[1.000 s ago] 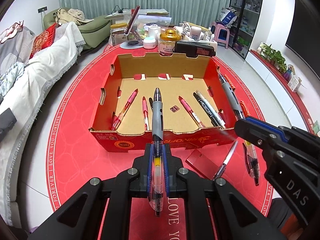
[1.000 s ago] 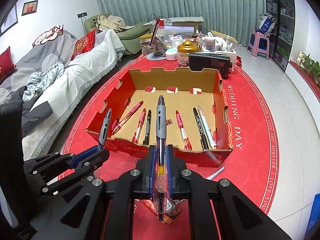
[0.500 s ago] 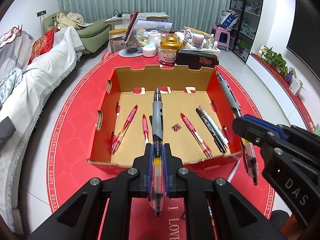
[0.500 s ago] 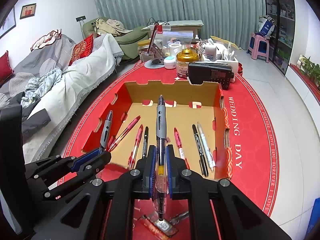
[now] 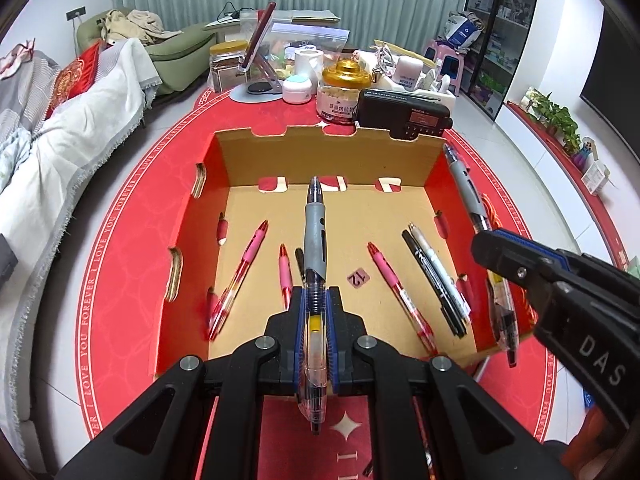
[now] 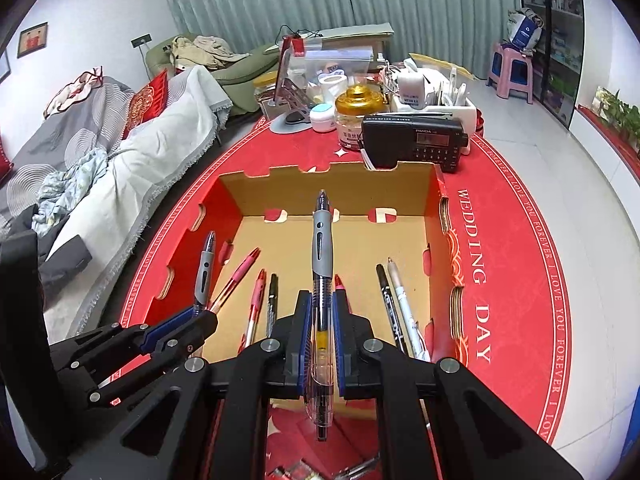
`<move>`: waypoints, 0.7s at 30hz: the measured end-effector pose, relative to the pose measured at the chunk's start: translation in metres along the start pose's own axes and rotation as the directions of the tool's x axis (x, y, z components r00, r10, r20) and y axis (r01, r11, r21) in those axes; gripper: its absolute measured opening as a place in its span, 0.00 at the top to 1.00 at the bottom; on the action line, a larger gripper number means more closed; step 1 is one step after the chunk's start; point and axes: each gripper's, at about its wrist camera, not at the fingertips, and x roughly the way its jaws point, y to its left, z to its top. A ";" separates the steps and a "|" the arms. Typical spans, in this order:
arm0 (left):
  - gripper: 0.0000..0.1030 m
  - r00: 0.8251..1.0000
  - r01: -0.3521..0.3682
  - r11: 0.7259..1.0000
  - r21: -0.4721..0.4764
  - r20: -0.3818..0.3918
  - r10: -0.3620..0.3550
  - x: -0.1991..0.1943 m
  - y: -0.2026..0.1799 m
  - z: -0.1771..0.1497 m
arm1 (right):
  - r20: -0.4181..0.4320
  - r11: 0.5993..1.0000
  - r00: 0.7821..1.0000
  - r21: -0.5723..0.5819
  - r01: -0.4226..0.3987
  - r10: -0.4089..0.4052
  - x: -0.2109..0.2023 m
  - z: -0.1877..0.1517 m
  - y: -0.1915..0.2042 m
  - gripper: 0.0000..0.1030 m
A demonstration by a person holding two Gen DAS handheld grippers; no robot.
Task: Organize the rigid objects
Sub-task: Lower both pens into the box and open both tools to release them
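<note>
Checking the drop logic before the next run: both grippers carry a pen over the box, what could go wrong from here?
1. The left gripper and right gripper sit close side by side over the cardboard box; they could bump on release.
2. Each grey-grip pen is clamped near its rear, so it may tip and land across the pink pens already lying inside.

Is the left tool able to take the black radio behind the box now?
Probably not: the left tool is already shut on a grey-grip pen, and the cardboard box stands before the black radio.
</note>
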 end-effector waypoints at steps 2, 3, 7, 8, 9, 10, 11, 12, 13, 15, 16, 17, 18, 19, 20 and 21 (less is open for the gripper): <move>0.90 1.000 0.000 1.000 0.001 -0.003 0.000 0.005 -0.001 0.004 | -0.005 1.000 1.000 0.000 0.003 -0.003 0.005 0.003 0.000 0.89; 0.90 1.000 0.001 1.000 0.004 -0.009 -0.001 0.009 -0.002 0.005 | -0.010 1.000 1.000 -0.001 0.004 -0.004 0.008 0.003 0.000 0.89; 0.90 1.000 0.009 1.000 0.002 -0.025 -0.009 0.019 -0.004 0.008 | -0.026 1.000 1.000 -0.004 0.008 -0.008 0.018 0.004 -0.001 0.89; 0.90 1.000 0.012 1.000 0.000 -0.027 -0.012 0.021 -0.004 0.008 | -0.030 1.000 1.000 -0.002 0.008 -0.008 0.020 0.004 -0.001 0.89; 0.90 0.999 0.013 1.000 0.001 -0.031 -0.013 0.023 -0.004 0.009 | -0.034 1.000 0.999 0.000 0.008 -0.008 0.022 0.004 -0.002 0.89; 0.90 0.999 0.014 1.000 0.003 -0.034 -0.014 0.024 -0.004 0.008 | -0.037 1.000 0.999 0.002 0.009 -0.008 0.024 0.003 -0.002 0.89; 0.90 0.999 0.013 1.000 0.005 -0.038 -0.013 0.027 -0.004 0.008 | -0.039 1.000 0.999 0.003 0.010 -0.010 0.025 0.003 -0.003 0.89; 0.90 0.999 0.013 1.000 0.008 -0.045 -0.013 0.030 -0.004 0.008 | -0.041 1.000 0.999 0.004 0.011 -0.011 0.027 0.003 -0.003 0.89; 0.90 0.999 0.013 1.000 0.009 -0.051 -0.012 0.032 -0.004 0.008 | -0.043 1.000 0.999 0.004 0.012 -0.012 0.028 0.004 -0.004 0.89; 0.90 0.998 0.012 1.000 0.012 -0.056 -0.011 0.035 -0.005 0.008 | -0.044 1.000 0.999 0.002 0.015 -0.015 0.030 0.004 -0.004 0.89; 0.90 0.998 0.012 1.000 0.013 -0.058 -0.011 0.036 -0.005 0.008 | -0.045 1.000 0.999 0.001 0.016 -0.016 0.031 0.004 -0.004 0.89; 0.90 0.998 0.013 1.000 0.013 -0.058 -0.012 0.037 -0.005 0.009 | -0.046 1.000 0.999 0.000 0.016 -0.016 0.031 0.005 -0.003 0.89; 0.90 0.998 0.014 1.000 0.015 -0.059 -0.013 0.037 -0.006 0.009 | -0.046 1.000 0.999 -0.001 0.018 -0.018 0.032 0.005 -0.003 0.89; 0.90 0.998 0.014 1.000 0.017 -0.061 -0.013 0.038 -0.006 0.010 | -0.048 1.000 0.999 -0.002 0.019 -0.019 0.033 0.005 -0.003 0.89; 0.90 0.998 0.012 1.000 0.018 -0.062 -0.011 0.040 -0.006 0.011 | -0.050 1.000 0.999 -0.002 0.019 -0.019 0.034 0.005 -0.003 0.89; 0.90 0.998 0.010 1.000 0.018 -0.067 -0.009 0.041 -0.006 0.011 | -0.054 1.000 0.998 -0.003 0.019 -0.020 0.035 0.006 -0.003 0.89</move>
